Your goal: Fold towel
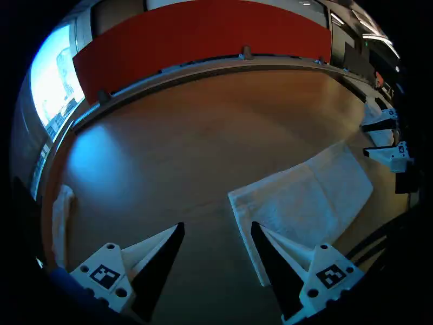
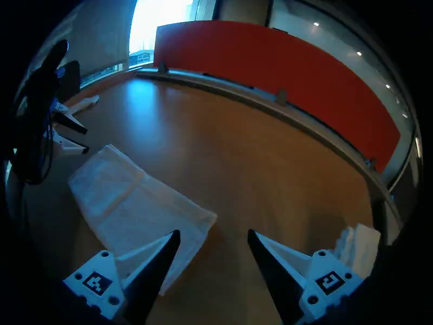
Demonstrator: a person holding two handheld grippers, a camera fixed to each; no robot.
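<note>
Left gripper view: left gripper (image 1: 217,224) wide open, holding nothing.
Right gripper view: right gripper (image 2: 214,232) wide open, holding nothing.
Count: one folded towel (image 1: 308,200), flat on the table (image 1: 189,135).

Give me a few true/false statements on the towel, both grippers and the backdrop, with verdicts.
1. The white towel lies on the wooden table. True.
2. The left gripper is open and empty. True.
3. The right gripper is shut on the towel. False: its fingers stand apart with nothing between them.
4. The panel behind the table is blue. False: it is red.
5. The towel is crumpled into a ball. False: it lies spread flat.
</note>
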